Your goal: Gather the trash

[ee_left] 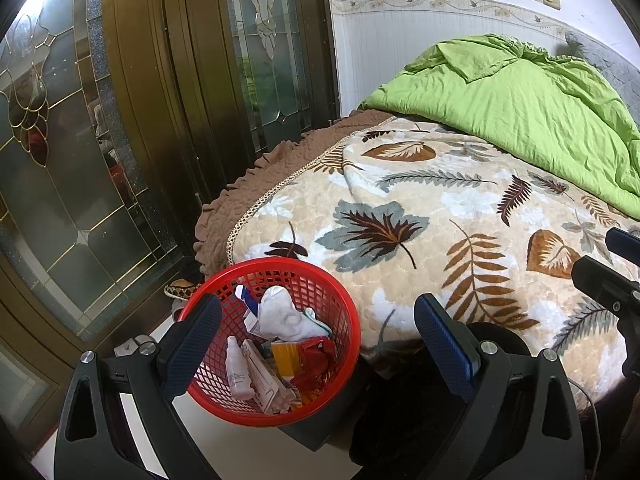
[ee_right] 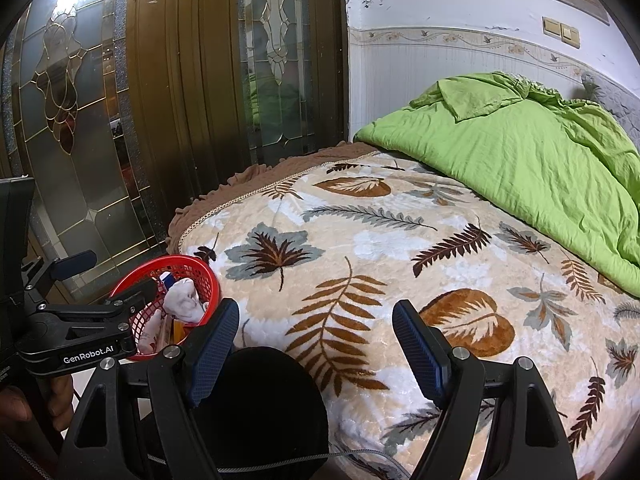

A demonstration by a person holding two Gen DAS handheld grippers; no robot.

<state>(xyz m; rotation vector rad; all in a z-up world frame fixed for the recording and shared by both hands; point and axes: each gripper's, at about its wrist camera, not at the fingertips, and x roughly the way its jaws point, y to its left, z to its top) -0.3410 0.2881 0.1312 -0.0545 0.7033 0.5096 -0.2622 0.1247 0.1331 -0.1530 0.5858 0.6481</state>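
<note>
A red mesh basket (ee_left: 336, 300) (ee_right: 202, 274) stands by the near left corner of the bed. It holds a crumpled white tissue (ee_left: 282, 316) (ee_right: 184, 300), a small white bottle (ee_left: 237, 368), a yellow packet (ee_left: 285, 358), a red wrapper (ee_left: 318, 356) and a flat carton (ee_left: 262, 378). My left gripper (ee_left: 318, 348) hangs open over the basket's right side, nothing between its blue pads. My right gripper (ee_right: 316, 346) is open and empty above the bed's front edge, to the right of the basket.
The bed carries a cream leaf-print blanket (ee_left: 400, 216) (ee_right: 360, 248) and a bunched green quilt (ee_left: 520, 108) (ee_right: 520, 160) at the back right. Brown doors with leaded glass (ee_left: 60, 160) stand to the left. A slipper (ee_left: 180, 290) lies on the floor. A hand (ee_right: 16, 404) grips the left tool.
</note>
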